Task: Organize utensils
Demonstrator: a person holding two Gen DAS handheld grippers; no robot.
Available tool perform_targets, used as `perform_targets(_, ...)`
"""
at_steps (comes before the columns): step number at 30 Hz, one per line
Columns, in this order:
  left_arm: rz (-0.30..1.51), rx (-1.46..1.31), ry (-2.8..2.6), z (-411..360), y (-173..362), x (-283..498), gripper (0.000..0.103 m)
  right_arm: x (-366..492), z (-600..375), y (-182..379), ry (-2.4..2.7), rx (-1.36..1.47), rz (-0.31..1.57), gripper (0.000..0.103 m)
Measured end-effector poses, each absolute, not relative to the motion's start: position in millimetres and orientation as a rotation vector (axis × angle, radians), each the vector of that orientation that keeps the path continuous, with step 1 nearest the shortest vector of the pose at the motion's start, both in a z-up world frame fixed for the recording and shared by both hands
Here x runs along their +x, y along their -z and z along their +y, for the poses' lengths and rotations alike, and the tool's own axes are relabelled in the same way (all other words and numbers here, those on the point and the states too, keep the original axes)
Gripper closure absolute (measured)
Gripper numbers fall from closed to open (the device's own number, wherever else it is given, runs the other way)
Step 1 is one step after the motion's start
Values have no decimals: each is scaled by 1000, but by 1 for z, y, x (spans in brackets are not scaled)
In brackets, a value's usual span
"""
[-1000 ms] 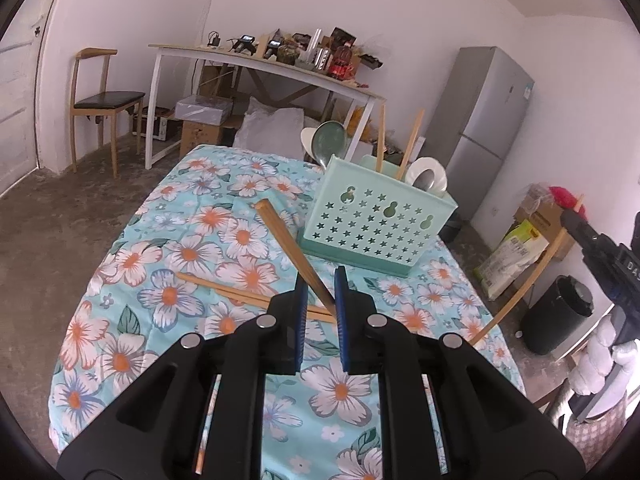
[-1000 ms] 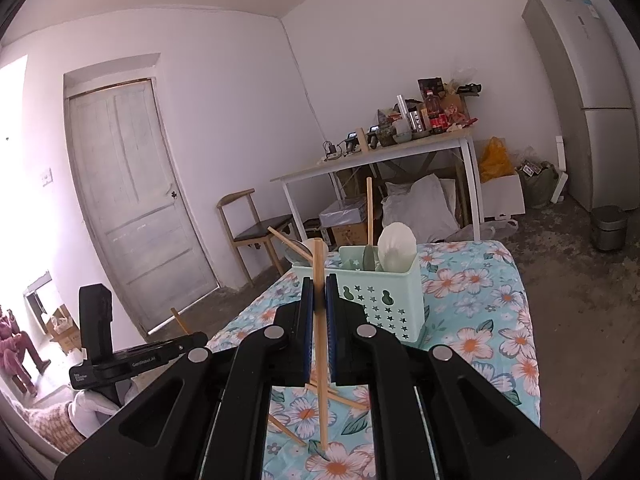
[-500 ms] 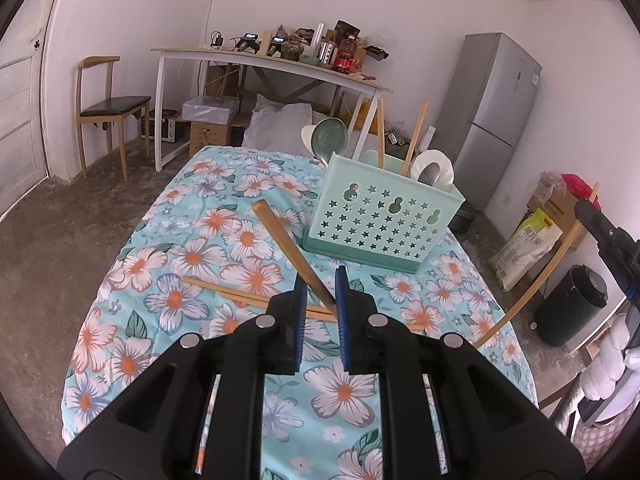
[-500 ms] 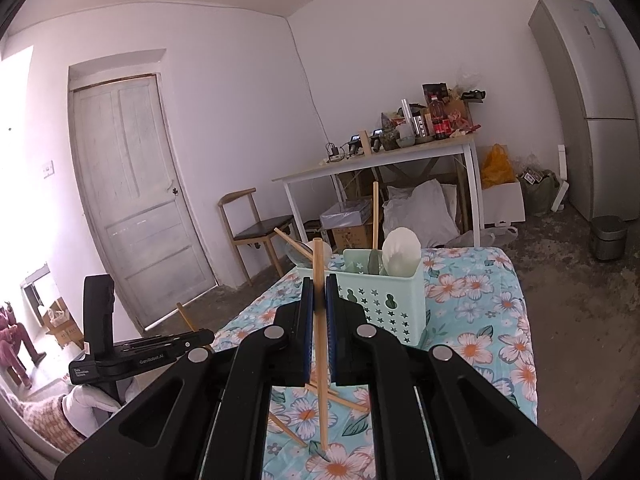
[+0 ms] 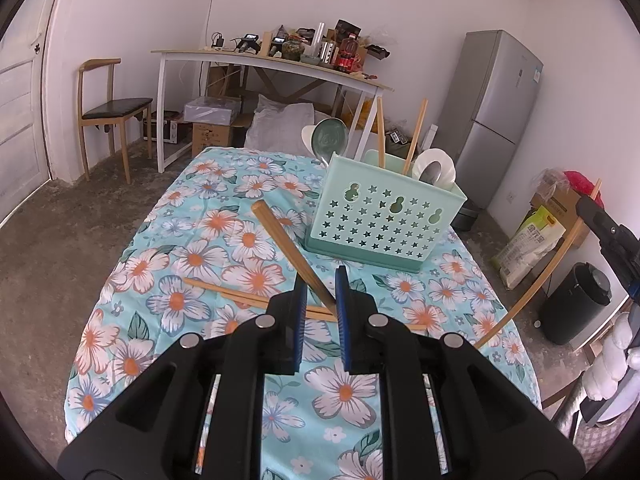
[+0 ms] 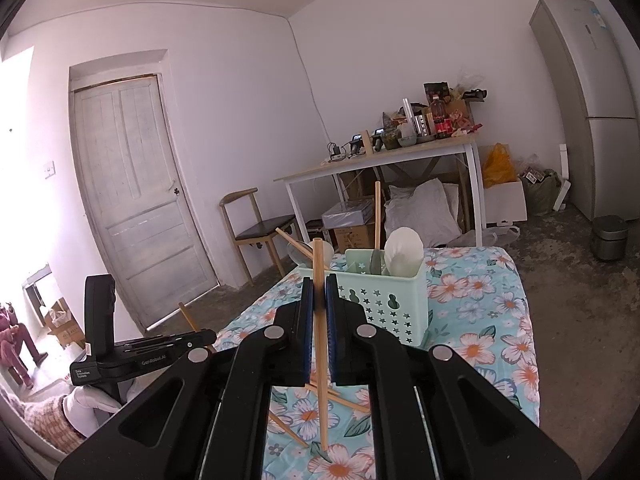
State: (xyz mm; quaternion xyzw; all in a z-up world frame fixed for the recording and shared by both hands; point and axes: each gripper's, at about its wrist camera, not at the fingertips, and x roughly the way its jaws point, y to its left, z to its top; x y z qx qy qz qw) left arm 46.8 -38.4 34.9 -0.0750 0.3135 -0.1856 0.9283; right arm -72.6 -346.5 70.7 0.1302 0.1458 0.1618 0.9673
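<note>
A mint-green utensil holder (image 5: 384, 222) with star holes stands on the floral tablecloth (image 5: 208, 248); it also shows in the right wrist view (image 6: 384, 300). It holds two chopsticks, a green spoon (image 5: 330, 136) and a white spoon (image 5: 434, 168). My left gripper (image 5: 321, 282) is shut on a wooden chopstick (image 5: 286, 242) that slants up to the left, above the cloth in front of the holder. My right gripper (image 6: 319, 292) is shut on a chopstick (image 6: 319, 340) held nearly upright. Loose chopsticks (image 5: 236, 294) lie on the cloth below.
The right gripper and its chopstick (image 5: 540, 280) show at the left wrist view's right edge, beyond the table edge. A chair (image 5: 108, 120), a cluttered white desk (image 5: 272, 60), a fridge (image 5: 496, 116) and a black bin (image 5: 576, 300) stand around the table.
Both grippers have pulled back and risen slightly with their chopsticks still clamped. The holder and loose chopsticks have not moved.
</note>
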Motion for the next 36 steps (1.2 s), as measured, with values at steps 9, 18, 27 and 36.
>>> perform_targets(9, 643, -153, 381, -38, -34, 47, 90, -72, -346, -71, -327, 263, 295, 97)
perform_targets(18, 639, -170, 398, -37, -38, 48, 91, -72, -346, -72, -326, 261, 293, 97)
perform_targets(27, 609, -213, 468, -28, -44, 42, 93, -72, -342, -74, -329, 261, 293, 97)
perform_targets(36, 570, -268, 555, -25, -52, 35, 97, -71, -348, -73, -327, 267, 290, 97)
